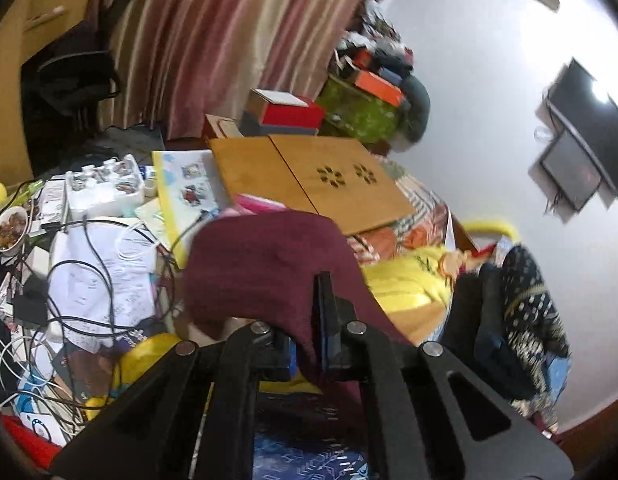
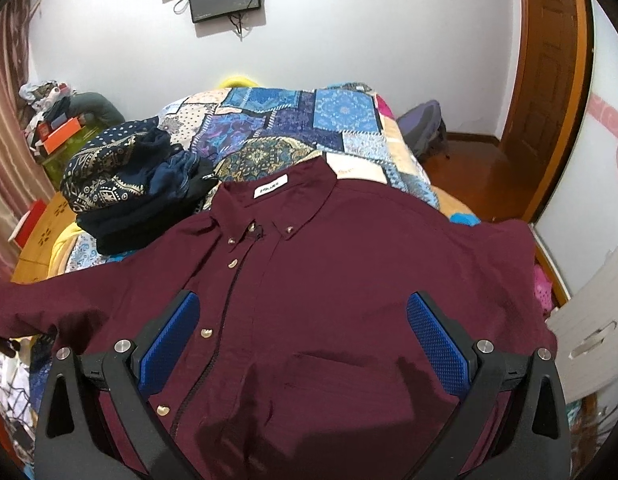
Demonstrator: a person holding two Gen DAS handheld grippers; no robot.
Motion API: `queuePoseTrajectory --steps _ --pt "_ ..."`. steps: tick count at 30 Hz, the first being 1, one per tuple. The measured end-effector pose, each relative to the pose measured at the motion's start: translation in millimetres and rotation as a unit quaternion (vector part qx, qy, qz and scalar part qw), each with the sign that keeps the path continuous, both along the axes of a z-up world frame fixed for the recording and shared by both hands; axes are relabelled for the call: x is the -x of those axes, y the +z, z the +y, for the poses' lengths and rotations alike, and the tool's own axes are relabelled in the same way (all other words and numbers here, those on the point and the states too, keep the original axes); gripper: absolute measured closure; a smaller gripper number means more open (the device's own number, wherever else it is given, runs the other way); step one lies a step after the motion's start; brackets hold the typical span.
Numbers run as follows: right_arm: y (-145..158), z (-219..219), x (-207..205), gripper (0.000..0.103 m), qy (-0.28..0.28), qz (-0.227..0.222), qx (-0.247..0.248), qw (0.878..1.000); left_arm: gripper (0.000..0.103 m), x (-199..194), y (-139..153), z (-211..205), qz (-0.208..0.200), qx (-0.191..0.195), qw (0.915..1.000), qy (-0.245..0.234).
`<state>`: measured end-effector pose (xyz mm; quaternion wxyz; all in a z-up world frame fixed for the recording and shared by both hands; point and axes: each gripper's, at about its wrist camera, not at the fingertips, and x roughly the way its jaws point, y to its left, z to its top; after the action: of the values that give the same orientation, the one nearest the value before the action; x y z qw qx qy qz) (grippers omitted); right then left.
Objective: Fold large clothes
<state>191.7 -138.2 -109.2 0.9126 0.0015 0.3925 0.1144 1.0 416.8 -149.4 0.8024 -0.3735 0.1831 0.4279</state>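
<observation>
Your left gripper (image 1: 309, 320) is clenched on a fold of the maroon button-up cotton shirt (image 2: 329, 272), the cloth draping over its jaws. Your right gripper (image 2: 305, 328) is released, blue pads spread wide above the shirt front, touching nothing. The shirt lies face up on the blue patchwork bedspread (image 2: 293, 120), collar away from you, one sleeve trailing off the left edge. A stack of folded dark patterned clothes (image 2: 137, 180) sits just beside its shoulder; the bedspread beyond the collar lies open
</observation>
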Motion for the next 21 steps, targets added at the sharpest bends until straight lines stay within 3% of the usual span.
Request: queuePoseTrajectory --steps 6,13,21 --pt "-1 15 9 0.000 0.026 -0.002 -0.004 1.000 0.097 7 14 5 -0.011 -0.015 0.9998 0.001" --pt "4 32 21 0.000 0.041 -0.037 0.067 0.996 0.097 -14 23 -9 -0.004 -0.040 0.9985 -0.037" --pt "2 37 20 0.000 0.043 -0.029 0.062 0.997 0.098 -22 43 -15 -0.023 -0.046 0.9962 -0.071"
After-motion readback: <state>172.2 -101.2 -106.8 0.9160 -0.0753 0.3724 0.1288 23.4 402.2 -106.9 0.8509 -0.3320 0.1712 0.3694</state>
